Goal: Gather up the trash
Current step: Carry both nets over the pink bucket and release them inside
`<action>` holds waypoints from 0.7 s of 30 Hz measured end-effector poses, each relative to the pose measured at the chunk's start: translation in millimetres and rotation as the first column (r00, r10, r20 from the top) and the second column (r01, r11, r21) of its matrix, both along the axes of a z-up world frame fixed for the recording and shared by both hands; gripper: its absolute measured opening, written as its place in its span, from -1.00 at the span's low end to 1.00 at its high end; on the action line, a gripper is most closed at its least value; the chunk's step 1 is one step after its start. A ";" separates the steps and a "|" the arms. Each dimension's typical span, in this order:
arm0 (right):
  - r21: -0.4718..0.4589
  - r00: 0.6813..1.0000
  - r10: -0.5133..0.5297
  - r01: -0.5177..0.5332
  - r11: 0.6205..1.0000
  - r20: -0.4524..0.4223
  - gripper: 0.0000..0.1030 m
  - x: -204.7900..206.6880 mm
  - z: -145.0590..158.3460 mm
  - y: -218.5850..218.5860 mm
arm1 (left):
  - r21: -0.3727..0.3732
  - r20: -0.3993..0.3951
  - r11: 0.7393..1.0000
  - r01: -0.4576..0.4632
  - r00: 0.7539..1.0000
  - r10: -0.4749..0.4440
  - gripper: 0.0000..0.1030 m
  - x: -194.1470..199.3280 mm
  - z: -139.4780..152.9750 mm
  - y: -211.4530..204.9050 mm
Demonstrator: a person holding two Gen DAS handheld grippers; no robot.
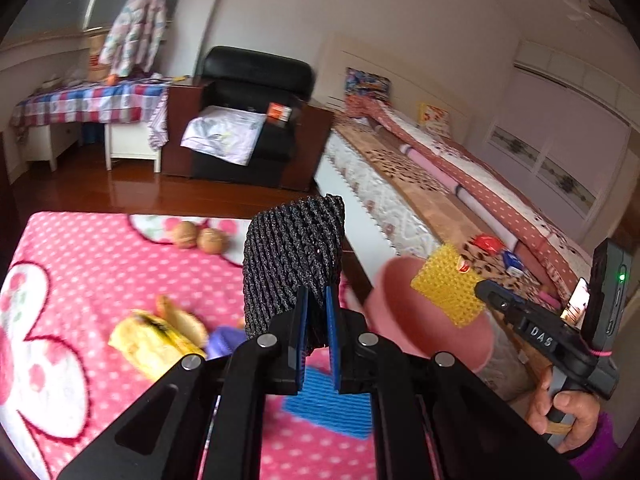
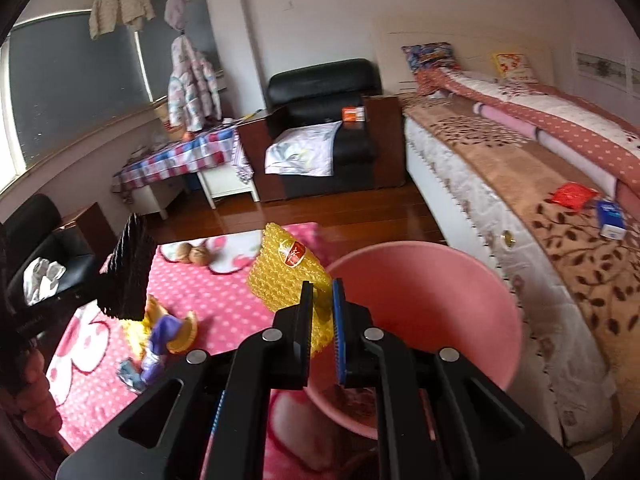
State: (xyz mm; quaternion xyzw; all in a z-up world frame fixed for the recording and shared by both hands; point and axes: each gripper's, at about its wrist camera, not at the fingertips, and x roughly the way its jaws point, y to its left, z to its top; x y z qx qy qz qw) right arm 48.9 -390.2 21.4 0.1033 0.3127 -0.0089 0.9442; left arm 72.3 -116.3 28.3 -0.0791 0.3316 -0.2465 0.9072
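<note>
Left tool (image 1: 317, 312) clenched on black foam net (image 1: 294, 256), right tool (image 2: 322, 304) on yellow net (image 2: 286, 276), beside pink bin (image 2: 460, 280).

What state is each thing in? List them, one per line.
left gripper: shut on the black foam net, held up.
right gripper: shut on the yellow foam net, beside the bin rim.
pink bin: upright, open.
banana peel: lying on the pink blanket.
two walnuts: on the blanket, side by side.
</note>
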 end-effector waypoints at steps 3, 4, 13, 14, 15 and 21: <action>-0.013 1.000 -0.030 0.030 0.999 0.002 -0.81 -7.2 -2.8 -13.9 | 0.004 -0.007 0.999 0.049 0.999 -0.049 -0.85 1.6 1.2 -22.9; -0.017 0.999 -0.043 0.043 0.999 0.003 -0.81 -9.5 -3.8 -18.4 | 0.005 -0.009 0.998 0.069 0.998 -0.069 -0.85 1.8 1.5 -32.9; -0.033 0.994 -0.108 0.108 0.994 -0.014 -0.81 -24.2 -17.9 -49.3 | -0.013 -0.037 0.982 0.187 0.982 -0.187 -0.85 4.7 -0.1 -98.0; -0.032 0.993 -0.113 0.112 0.993 -0.018 -0.81 -24.9 -20.2 -52.5 | -0.013 -0.041 0.979 0.201 0.979 -0.202 -0.85 4.2 -1.9 -105.4; -0.031 0.993 -0.116 0.115 0.993 -0.020 -0.81 -25.2 -21.6 -53.7 | -0.013 -0.045 0.977 0.215 0.975 -0.215 -0.85 3.7 -3.7 -112.4; -0.012 0.991 -0.129 0.128 0.992 -0.042 -0.81 -25.7 -32.1 -64.6 | 0.008 -0.082 0.961 0.277 0.958 -0.276 -0.84 4.2 -21.2 -144.4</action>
